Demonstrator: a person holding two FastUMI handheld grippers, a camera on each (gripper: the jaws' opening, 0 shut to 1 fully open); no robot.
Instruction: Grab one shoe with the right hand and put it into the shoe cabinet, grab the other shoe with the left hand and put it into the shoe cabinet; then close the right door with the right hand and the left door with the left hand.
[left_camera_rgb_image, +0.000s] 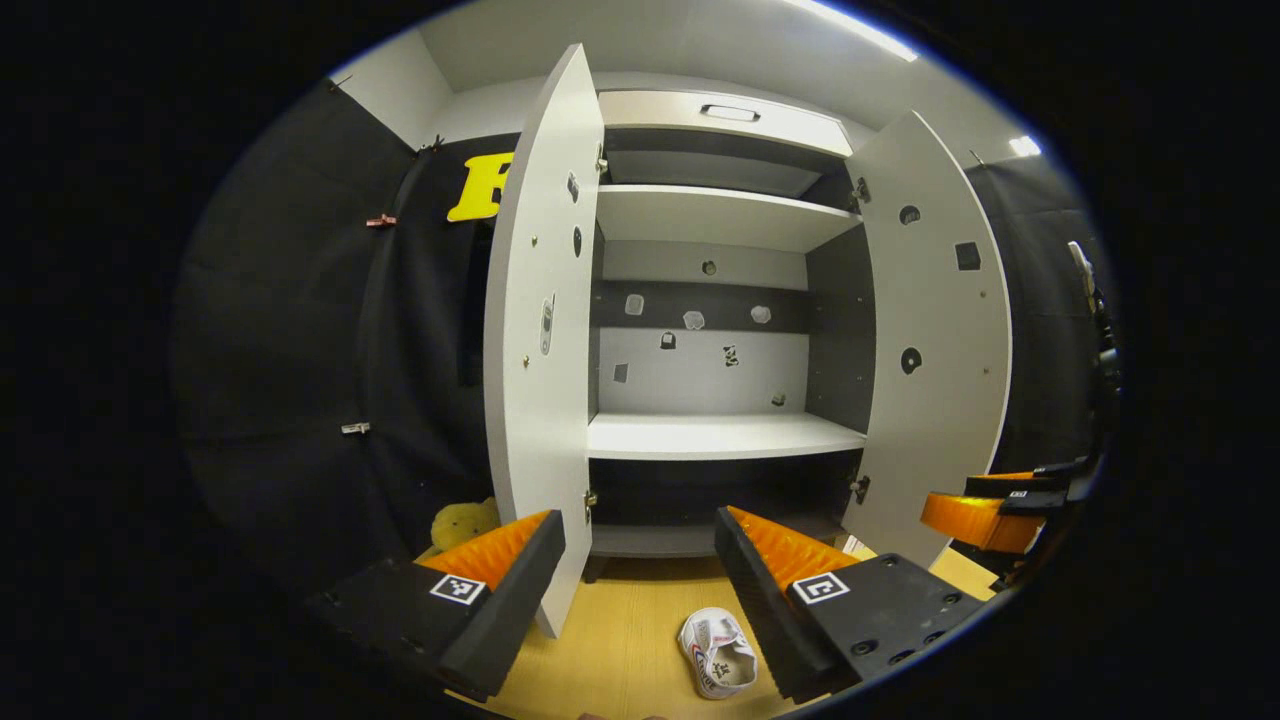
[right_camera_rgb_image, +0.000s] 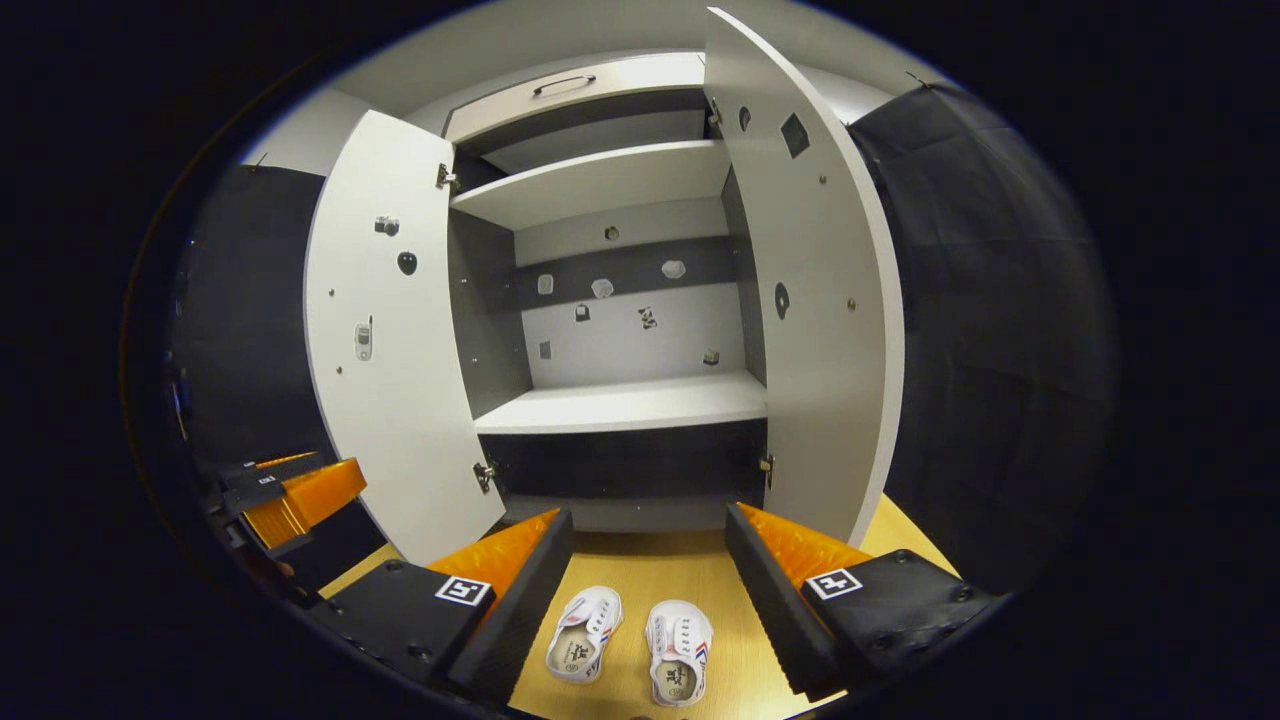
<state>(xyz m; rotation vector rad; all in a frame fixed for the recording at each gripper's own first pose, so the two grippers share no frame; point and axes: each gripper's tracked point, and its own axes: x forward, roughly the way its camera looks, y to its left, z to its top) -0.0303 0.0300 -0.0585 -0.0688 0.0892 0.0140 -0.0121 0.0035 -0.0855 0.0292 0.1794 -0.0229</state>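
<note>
No legible text, brand or number is present.

- Left tongs (left_camera_rgb_image: 635, 590): each finger carries a white square tag with a black block pattern. It is a coded marker, not readable lettering.
- Right tongs (right_camera_rgb_image: 645, 595): each finger carries the same type of marker.
- Shoes (right_camera_rgb_image: 628, 640): a dark print sits on each insole, and red and blue marks run along the sides. Both are too small to read.
- Shoe cabinet (right_camera_rgb_image: 620, 400): small stickers on the back panel and door insides show no readable characters.
</note>
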